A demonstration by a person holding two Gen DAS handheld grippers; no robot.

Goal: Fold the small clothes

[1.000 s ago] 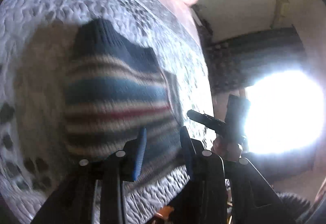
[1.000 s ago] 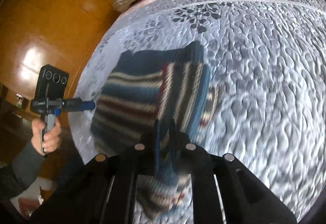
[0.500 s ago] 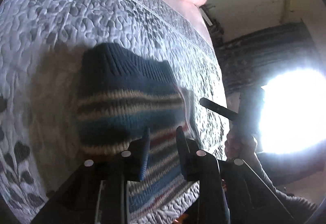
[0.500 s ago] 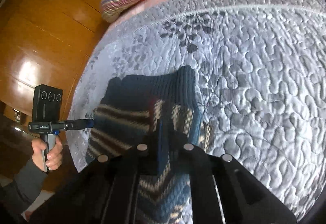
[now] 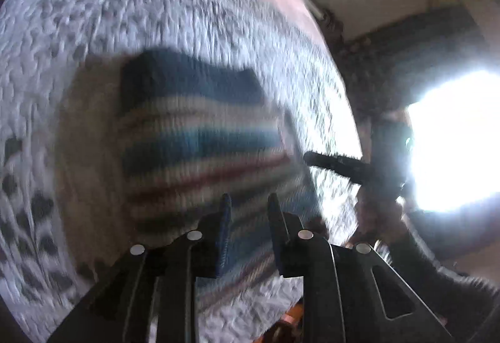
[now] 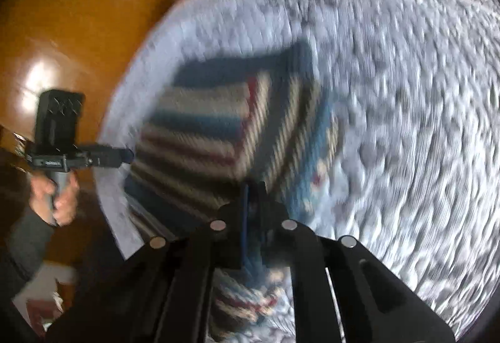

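The striped sweater (image 6: pixel 231 130) lies half folded on the quilted bed (image 6: pixel 406 93). My right gripper (image 6: pixel 253 186) pinches its near edge; my left gripper (image 5: pixel 248 202) hovers parted, empty. If I pull too fast, I think the knit can slip out and the fold can open.

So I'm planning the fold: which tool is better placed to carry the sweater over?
Right tool: shut on the striped sweater. Left tool is open, holding nothing.

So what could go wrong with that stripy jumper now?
The right gripper, jaws shut, pinches only a small piece of the striped sweater, which might slip free. The sweater lies near the edge of the quilt, so a pull could drag it off. The left gripper is open and holds nothing.
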